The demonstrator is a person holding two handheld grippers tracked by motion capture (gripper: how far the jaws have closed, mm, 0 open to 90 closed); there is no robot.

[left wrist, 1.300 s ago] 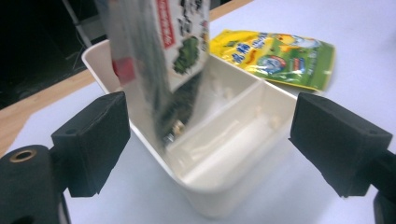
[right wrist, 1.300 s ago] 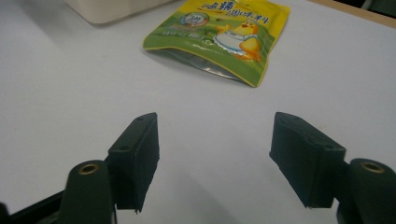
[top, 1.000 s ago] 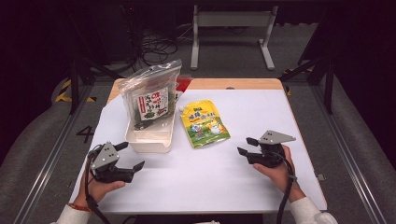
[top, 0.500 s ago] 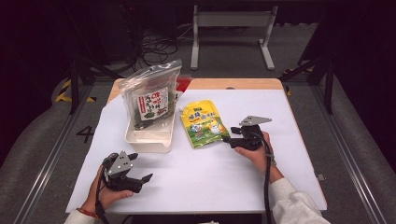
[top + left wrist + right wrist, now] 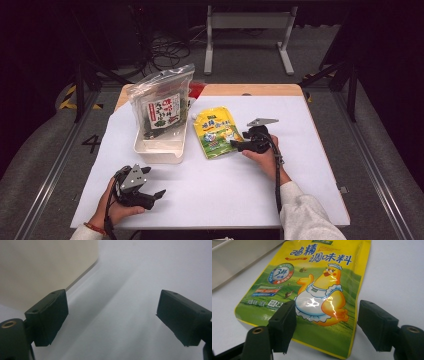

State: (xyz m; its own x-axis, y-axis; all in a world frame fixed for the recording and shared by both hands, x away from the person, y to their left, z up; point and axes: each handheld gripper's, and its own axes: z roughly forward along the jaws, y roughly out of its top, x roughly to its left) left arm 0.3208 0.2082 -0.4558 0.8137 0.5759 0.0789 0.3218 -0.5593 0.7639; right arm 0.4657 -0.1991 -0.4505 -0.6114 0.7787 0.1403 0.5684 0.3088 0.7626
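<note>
The right tool is at the near edge of the yellow pouch, which lies flat on the white surface just beside the white tray. In the right gripper view the tool's jaws stand wide apart, one over the pouch's bottom corner and one just off its side edge, and they hold nothing. So the step in hand looks like the reach for the pouch, and the grab has not happened yet.

The next move likely needs the tool to slide a bit lower and squeeze the thin edge of the pouch. A flat pouch is hard to pinch, so one jaw may have to slip under it.

The left tool rests low near the front of the surface, well apart from the pouch. Its jaws are open too, with only bare surface between them.

A clear bag of dark food stands in the tray, leaning on its far wall. Its bottom is hidden by the tray wall. The small print on the pouch is too tiny to read. Something red peeks out behind the bag, and what it is cannot be told
</note>
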